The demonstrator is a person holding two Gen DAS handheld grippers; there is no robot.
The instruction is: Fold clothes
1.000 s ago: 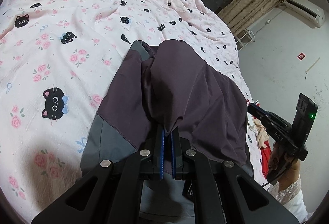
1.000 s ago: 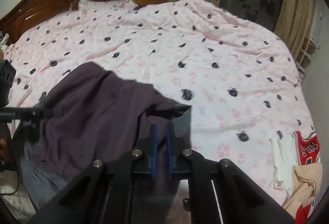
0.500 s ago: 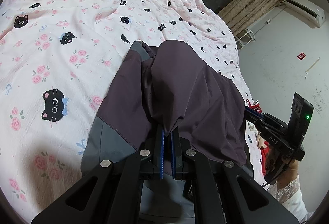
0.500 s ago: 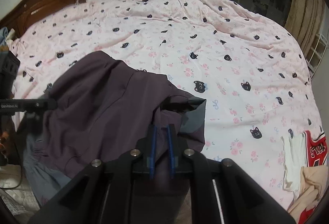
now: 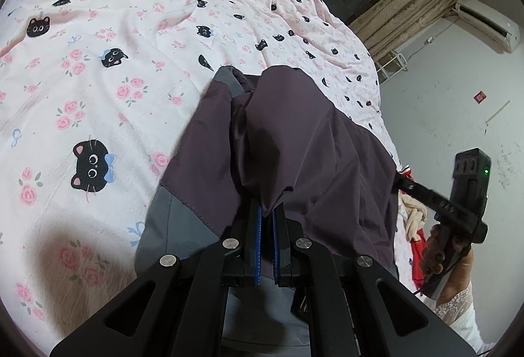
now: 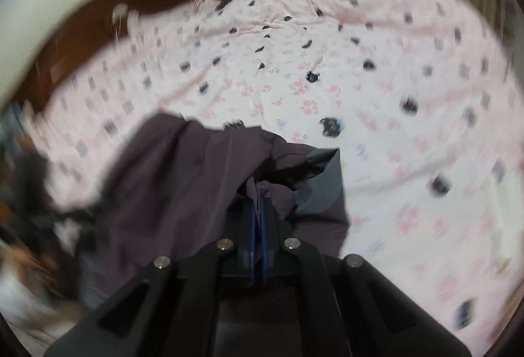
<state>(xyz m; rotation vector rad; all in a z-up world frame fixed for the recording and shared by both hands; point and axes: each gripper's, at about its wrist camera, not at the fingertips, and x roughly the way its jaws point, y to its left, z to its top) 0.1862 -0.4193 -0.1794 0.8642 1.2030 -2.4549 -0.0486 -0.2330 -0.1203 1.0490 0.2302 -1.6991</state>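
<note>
**Both grippers pinch a dark purple garment at the near edge of the bed, ready for a fold**

Nearest in the left wrist view, the left gripper (image 5: 266,219) has its fingers pressed together on a bunched ridge of the purple garment (image 5: 294,141). The cloth rises from that pinch like a small tent. A grey panel (image 5: 170,219) of the same garment lies just to the left of the fingers, flat on the bed.

In the right wrist view, which is blurred, the right gripper (image 6: 258,209) also has its fingers squeezed shut, with a small tuft of purple cloth caught between them. A grey corner of the garment sits just beside that pinch, to its right.

The garment lies along the near edge of the bed (image 5: 98,95), which is covered with a pink sheet printed with black cats and roses. At the right edge of the left wrist view, a hand (image 5: 442,245) holds the right gripper's handle, with a lacy white sleeve below it.

Judging from this, the step in hand is carrying two pinched points across to make a fold. To do it well, lift both at the same height, keep the cloth between them taut, and lay it down away from the bed edge so nothing slides off. The thin, slippery-looking fabric may bunch, so move slowly.

Farther off are a curtained window and a wooden headboard.
</note>
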